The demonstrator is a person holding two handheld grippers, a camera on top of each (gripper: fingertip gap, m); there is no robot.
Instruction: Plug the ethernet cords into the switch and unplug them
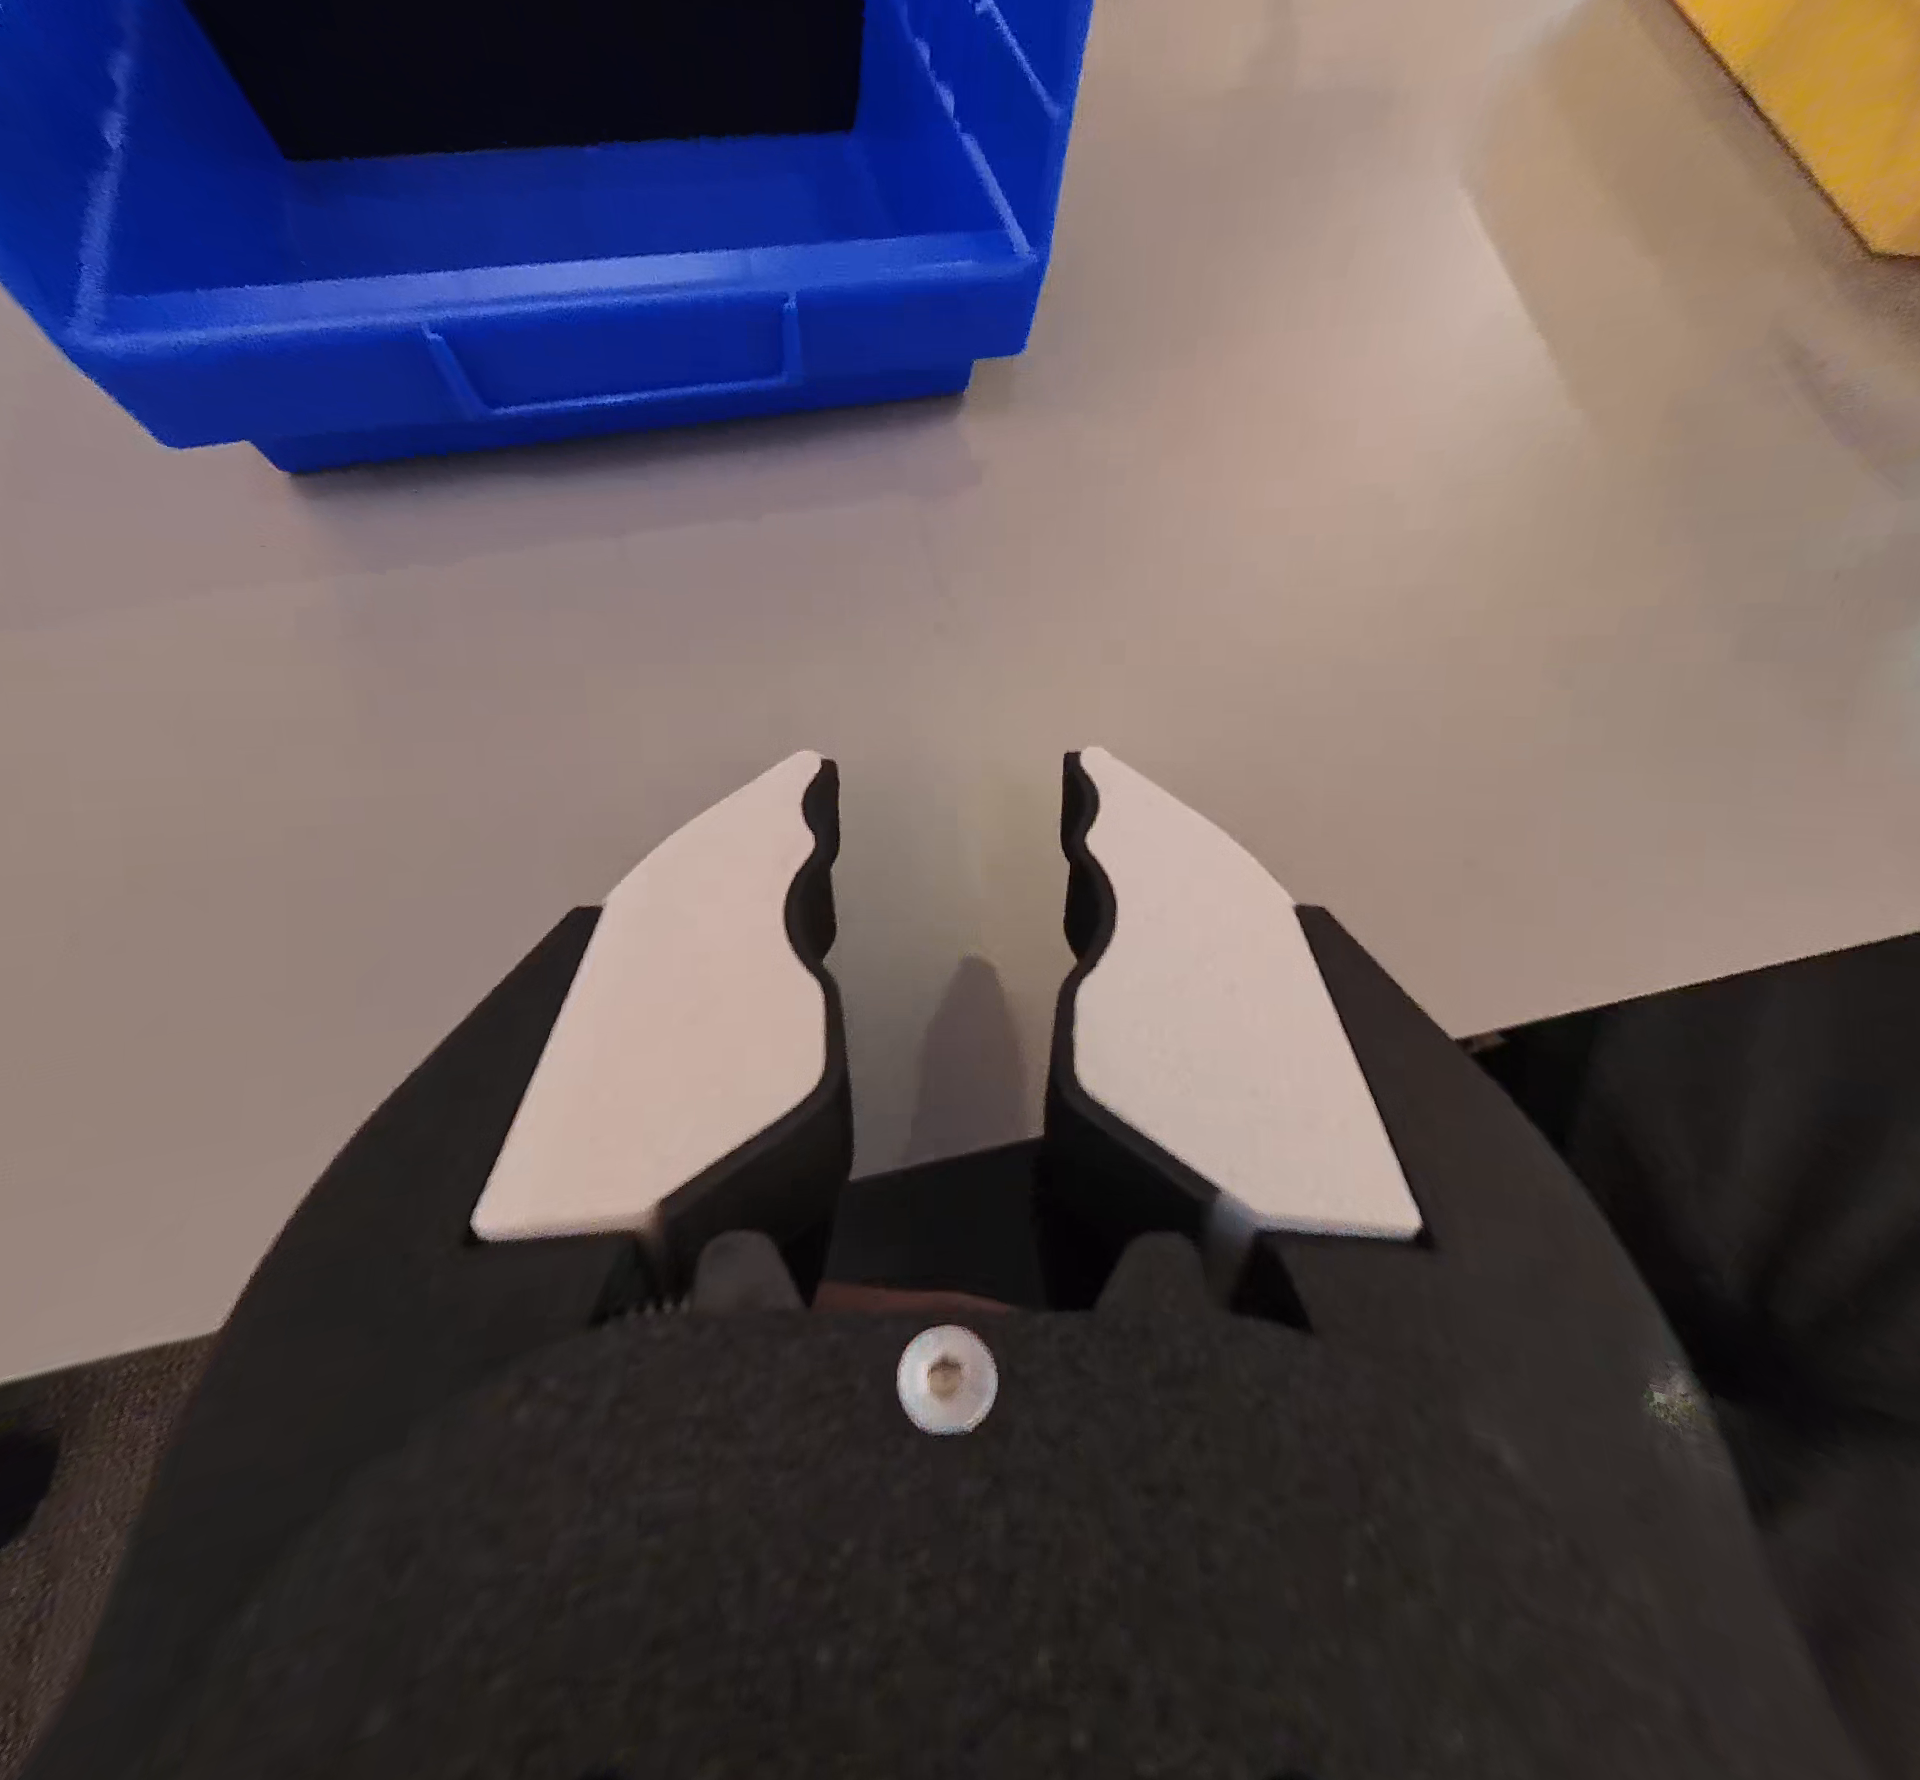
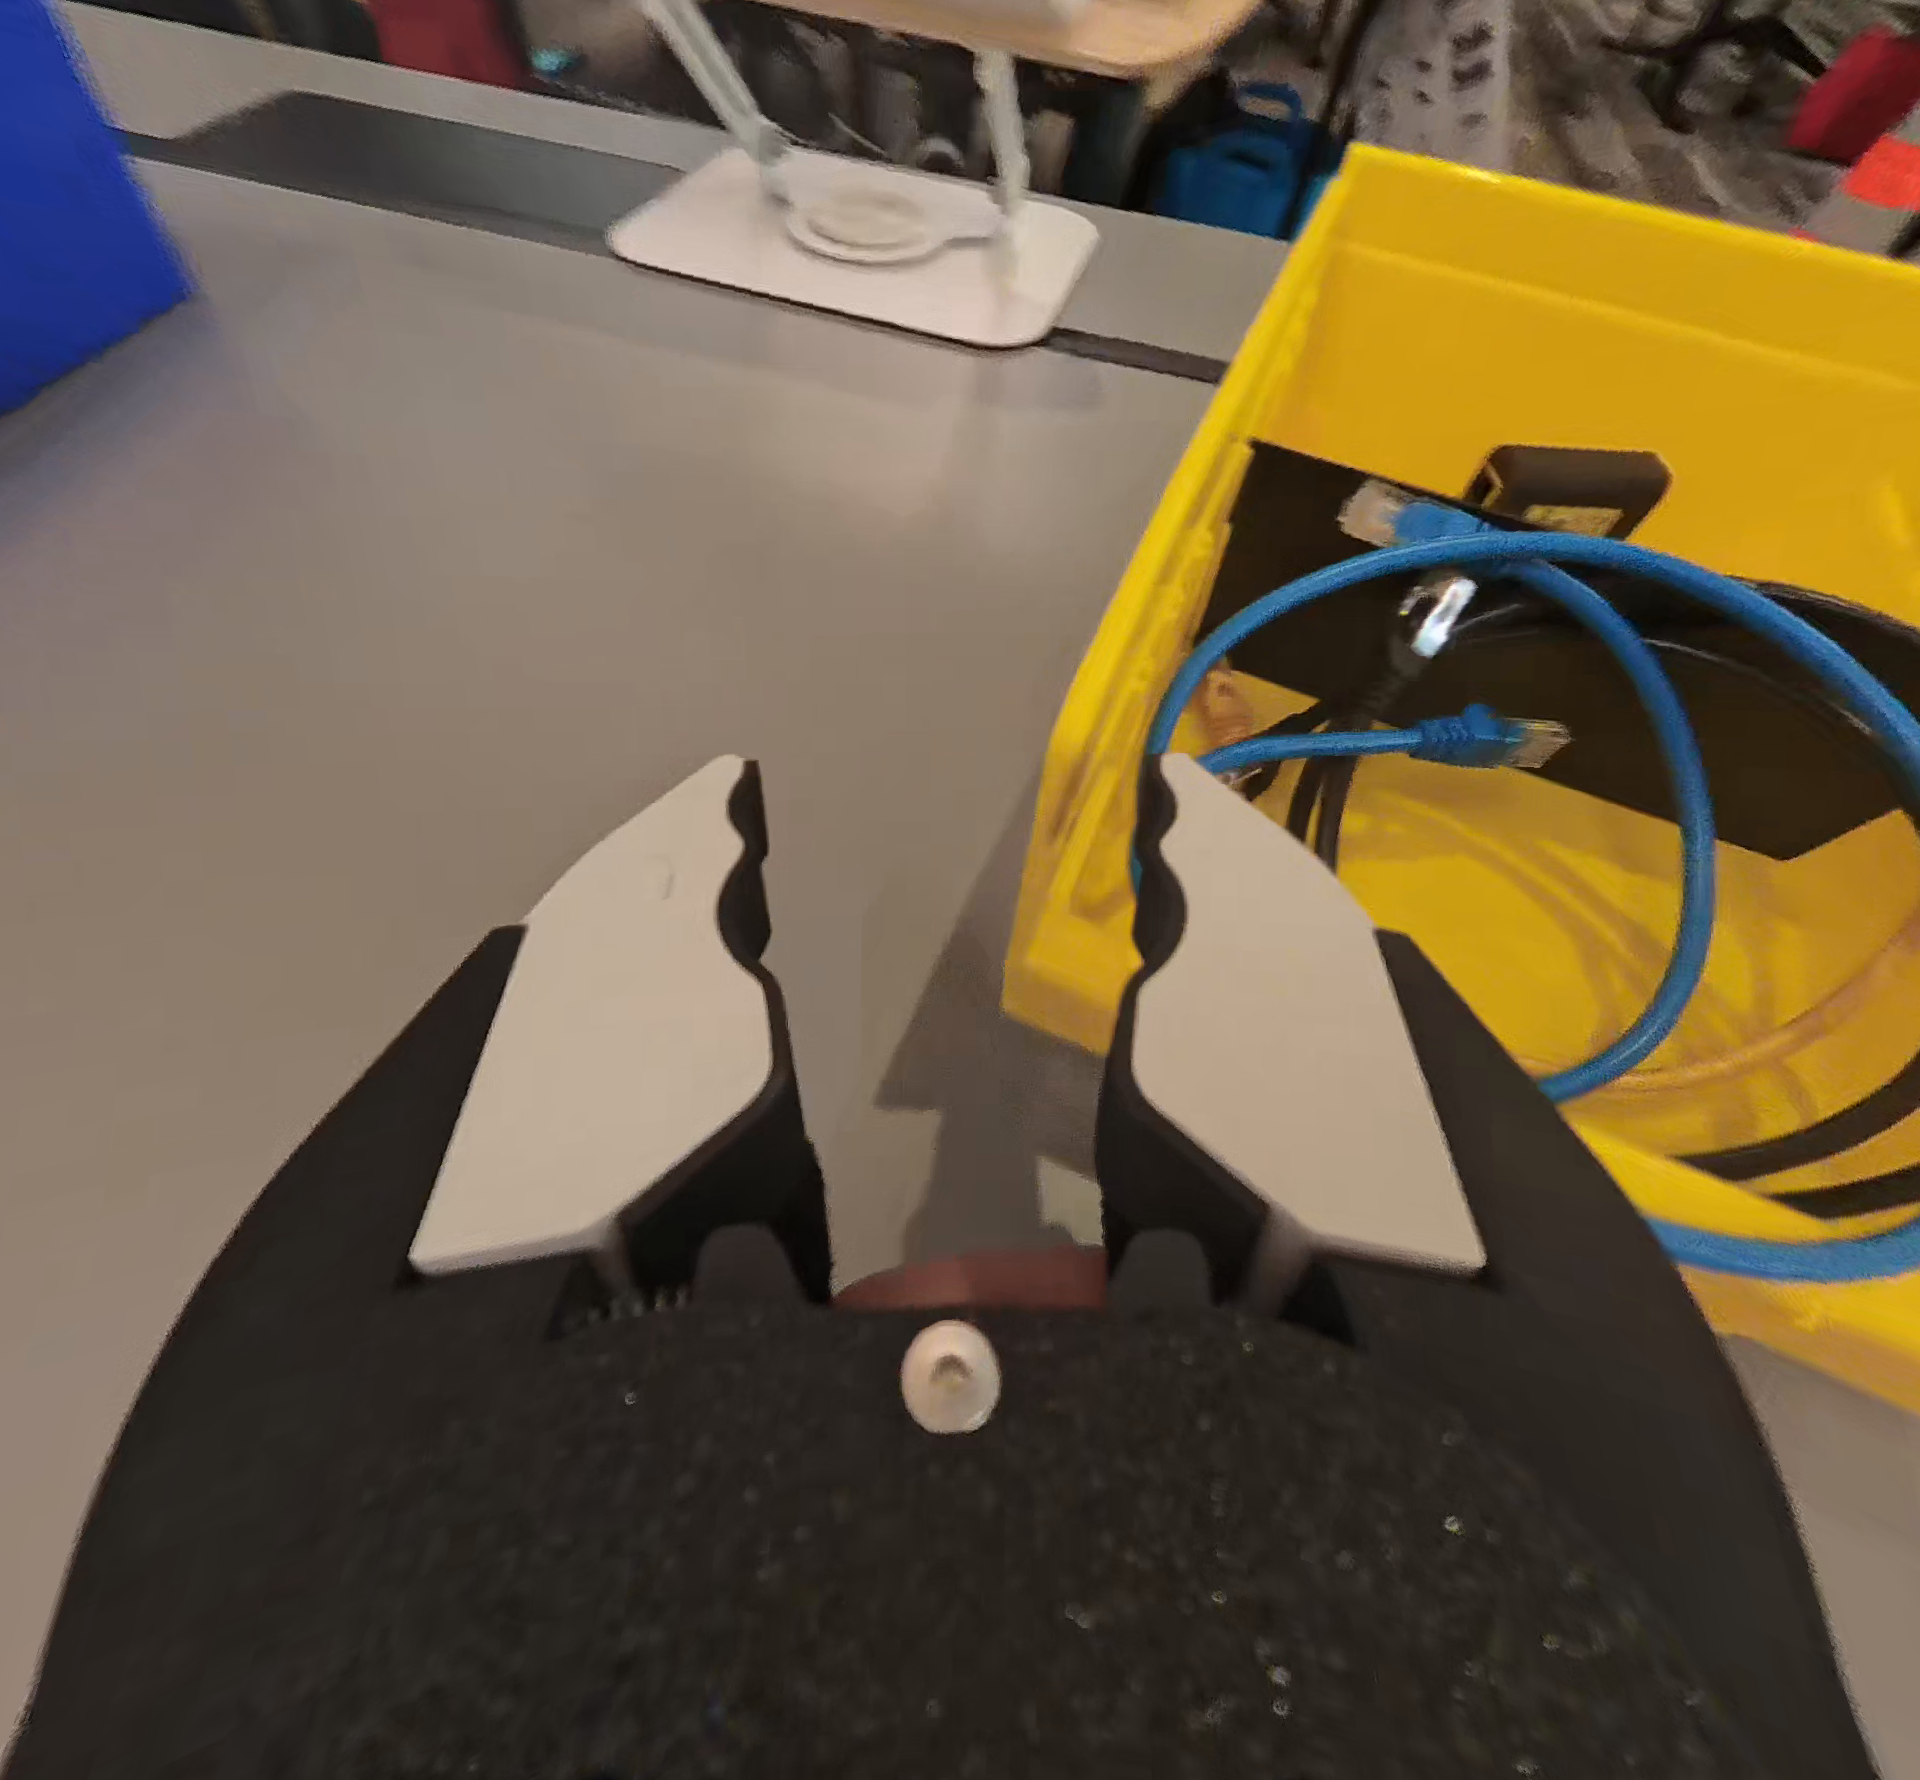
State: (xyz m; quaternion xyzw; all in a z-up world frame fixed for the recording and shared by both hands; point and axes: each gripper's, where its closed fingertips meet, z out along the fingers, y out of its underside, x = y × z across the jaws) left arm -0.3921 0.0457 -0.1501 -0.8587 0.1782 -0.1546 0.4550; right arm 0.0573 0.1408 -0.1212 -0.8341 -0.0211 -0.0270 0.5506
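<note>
Nothing looks started yet. The cords lie coiled inside the yellow bin [image 2: 1351, 359]: a blue cord [image 2: 1652, 691] with both plugs loose, a black cord [image 2: 1340, 795] under it, and what seems an orange one at the bottom. No plug sits in a port. A black block at the back of the bin may be the switch; I cannot tell.

The right gripper [image 2: 951, 785] hangs just left of the bin, jaws apart, empty. The left gripper [image 1: 948, 774], also spread and empty, is over bare table, well left of the bin, facing a blue bin [image 1: 582, 338]. Every plugging and unplugging remains.
</note>
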